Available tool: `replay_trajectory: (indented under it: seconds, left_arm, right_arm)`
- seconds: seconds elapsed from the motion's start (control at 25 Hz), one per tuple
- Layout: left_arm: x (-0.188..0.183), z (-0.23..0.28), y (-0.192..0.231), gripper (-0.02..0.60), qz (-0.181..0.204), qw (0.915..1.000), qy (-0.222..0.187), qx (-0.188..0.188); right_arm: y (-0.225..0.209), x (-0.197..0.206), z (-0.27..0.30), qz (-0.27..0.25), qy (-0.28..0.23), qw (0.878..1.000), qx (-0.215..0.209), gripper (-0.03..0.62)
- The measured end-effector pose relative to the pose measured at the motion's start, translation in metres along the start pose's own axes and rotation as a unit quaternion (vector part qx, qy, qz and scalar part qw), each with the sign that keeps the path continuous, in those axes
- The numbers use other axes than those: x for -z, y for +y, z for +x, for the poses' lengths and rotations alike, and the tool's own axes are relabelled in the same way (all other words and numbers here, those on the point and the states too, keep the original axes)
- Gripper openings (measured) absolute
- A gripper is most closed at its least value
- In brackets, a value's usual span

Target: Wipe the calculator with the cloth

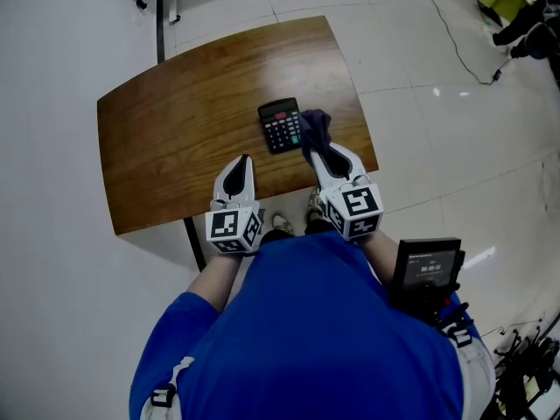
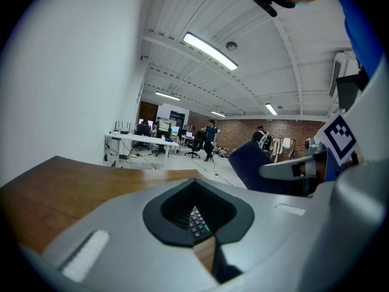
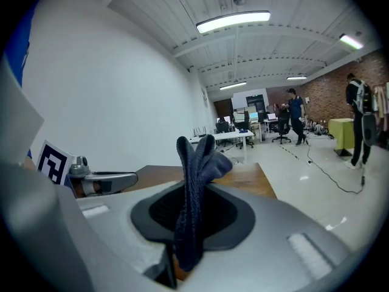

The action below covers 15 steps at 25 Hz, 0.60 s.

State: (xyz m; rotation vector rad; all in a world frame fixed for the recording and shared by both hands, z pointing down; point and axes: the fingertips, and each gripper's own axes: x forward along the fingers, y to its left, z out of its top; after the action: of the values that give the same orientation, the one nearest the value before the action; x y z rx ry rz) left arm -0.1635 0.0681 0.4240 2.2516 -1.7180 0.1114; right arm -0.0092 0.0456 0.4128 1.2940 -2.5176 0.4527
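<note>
A black calculator (image 1: 281,125) lies flat on the brown wooden table (image 1: 175,129), near its front right part. My right gripper (image 1: 313,146) is shut on a dark blue cloth (image 1: 316,128), which bunches up just right of the calculator, touching its edge. In the right gripper view the cloth (image 3: 196,187) stands up out of the closed jaws. My left gripper (image 1: 244,159) hovers over the table's front edge, left of the calculator, jaws shut and holding nothing. The calculator's keys (image 2: 196,222) peek through the left gripper's jaw opening.
The table's front edge runs just under both grippers, with white floor around it. A black device (image 1: 426,269) hangs at the person's right hip. Cables (image 1: 455,42) trail on the floor at far right. Desks and people stand far off in the room.
</note>
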Motion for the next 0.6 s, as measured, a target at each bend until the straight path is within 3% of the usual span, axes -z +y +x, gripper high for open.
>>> replay_trajectory:
  seconds: [0.28, 0.4, 0.6]
  left_arm:
    - [0.012, 0.055, 0.007, 0.005, 0.023, 0.9982, 0.042, -0.036]
    - [0.024, 0.087, 0.038, 0.005, 0.032, 0.9972, 0.054, -0.04]
    - [0.051, 0.096, 0.047, 0.006, 0.037, 0.996, 0.073, -0.034]
  right_arm:
    - [-0.049, 0.002, 0.041, 0.012, 0.015, 0.999, -0.032, 0.072]
    - [-0.058, 0.012, 0.084, 0.014, 0.025, 0.999, -0.035, 0.072]
    - [-0.058, 0.038, 0.086, 0.013, 0.048, 0.998, -0.037, 0.072]
